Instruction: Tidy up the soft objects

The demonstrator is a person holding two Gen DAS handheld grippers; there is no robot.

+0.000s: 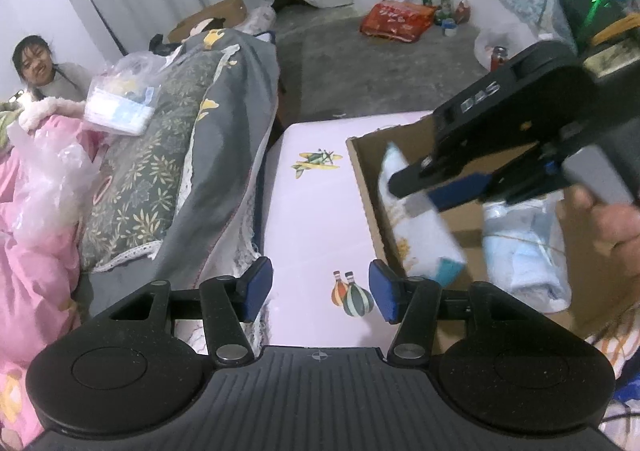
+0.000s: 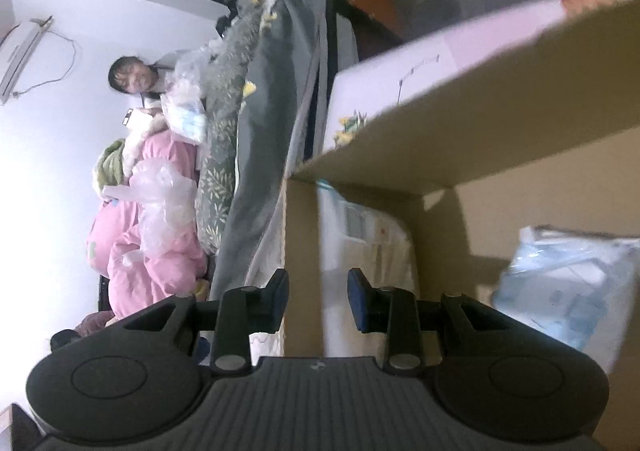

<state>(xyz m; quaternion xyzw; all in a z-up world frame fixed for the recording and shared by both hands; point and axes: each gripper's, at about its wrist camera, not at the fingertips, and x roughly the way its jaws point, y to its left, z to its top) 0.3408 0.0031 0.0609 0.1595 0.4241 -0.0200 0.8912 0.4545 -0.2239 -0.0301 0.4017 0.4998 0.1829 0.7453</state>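
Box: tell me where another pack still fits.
A bare strip of floor lies between the white pack and the blue pack in the box. The pink top left of it is bare. Further left, pillow and bags crowd.

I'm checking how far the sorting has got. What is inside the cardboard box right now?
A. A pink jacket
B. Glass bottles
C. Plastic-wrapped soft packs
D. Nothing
C: the left wrist view shows the cardboard box holding a bluish wrapped pack and a white pack leaning at its near-left wall.
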